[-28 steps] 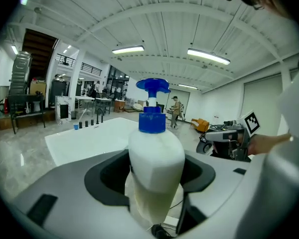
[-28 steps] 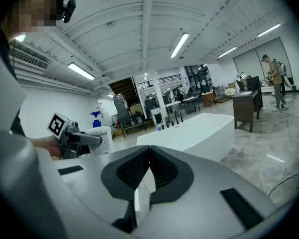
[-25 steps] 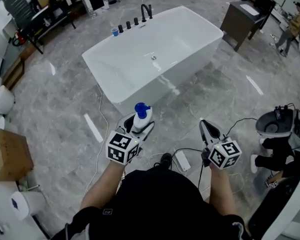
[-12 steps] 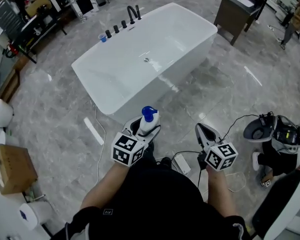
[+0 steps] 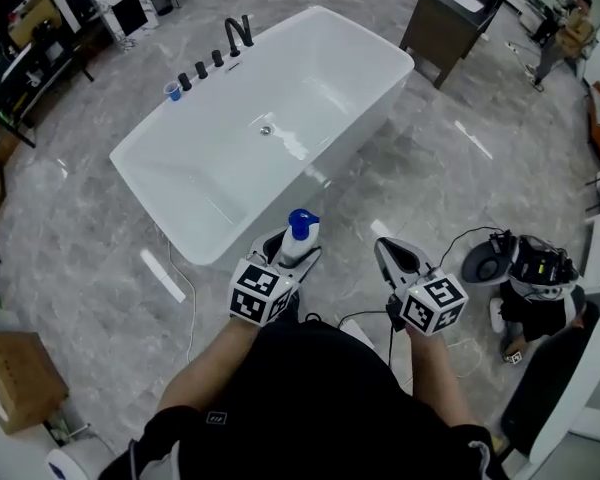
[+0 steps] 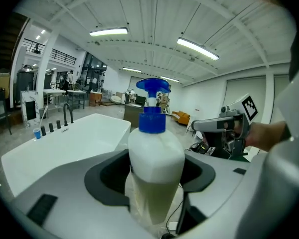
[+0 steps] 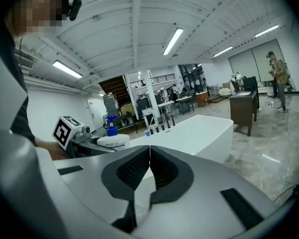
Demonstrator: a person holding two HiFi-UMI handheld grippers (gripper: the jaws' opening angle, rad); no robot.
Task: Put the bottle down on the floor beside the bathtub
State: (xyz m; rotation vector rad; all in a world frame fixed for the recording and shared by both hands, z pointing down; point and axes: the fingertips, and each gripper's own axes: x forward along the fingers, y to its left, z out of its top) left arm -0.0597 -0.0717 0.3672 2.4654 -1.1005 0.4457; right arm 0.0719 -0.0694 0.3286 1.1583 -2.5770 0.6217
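Bathtub: white, freestanding, and it fills the upper left of the head view. Its near long wall runs diagonally just ahead of both hands.

Left gripper: the jaws pinch the lower body of the bottle, one pad on each side. The bottle is off the ground and upright, so its long axis is vertical with the blue pump head on top. In the left gripper view it sits centred between the pads, with the tub behind it.

Right gripper: the jaws are pressed together with nothing between them. It is level with the left gripper and well apart from the bottle.

Floor: grey marble tile, bare along the tub's near wall.

We judge this to be the carry stage, with the placing not yet done. The key relation is that the target strip of floor lies ahead of and below the left fingers, between us and the tub wall. The left hand is both the nearer one and the loaded one. The bottle needs to go down base first with its axis kept vertical. A white cable trails by the tub's corner, and we note it as a possible snag.
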